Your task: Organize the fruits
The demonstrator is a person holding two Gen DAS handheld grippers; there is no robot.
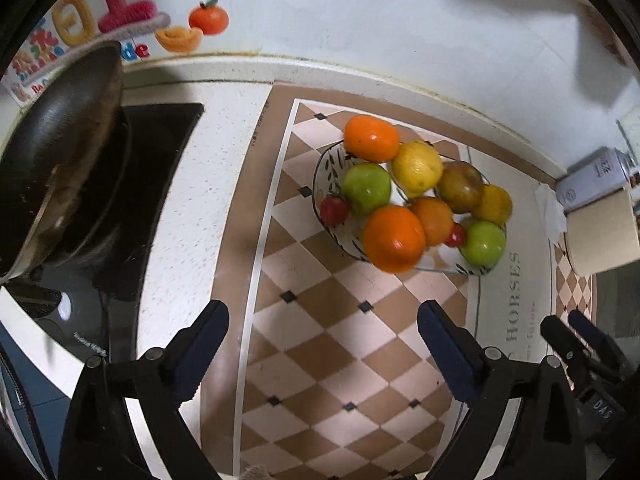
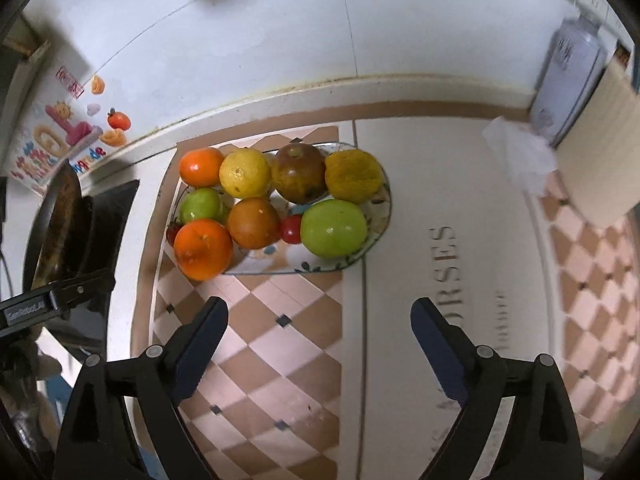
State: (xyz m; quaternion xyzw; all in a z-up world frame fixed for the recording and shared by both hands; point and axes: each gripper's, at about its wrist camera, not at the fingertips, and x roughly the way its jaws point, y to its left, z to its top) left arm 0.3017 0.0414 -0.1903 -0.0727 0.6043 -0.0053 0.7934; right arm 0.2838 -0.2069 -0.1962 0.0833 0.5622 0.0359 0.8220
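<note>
While both the left gripper (image 1: 323,322) and right gripper (image 2: 319,319) hang spread and empty above the checkered mat (image 1: 320,360), the fruits sit heaped in a patterned plate (image 2: 376,216) near the back wall. Round, firm, smooth-skinned; likely to roll. Nearest orange (image 2: 203,249) overhangs the rim; take it across its widest part. Small tomato (image 2: 291,229) probably soft. Pan (image 1: 60,152) on stove to the left.

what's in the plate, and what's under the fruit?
The plate holds two green apples, oranges, a lemon, a brownish fruit and small red fruits. The pile hides most of its floor.
</note>
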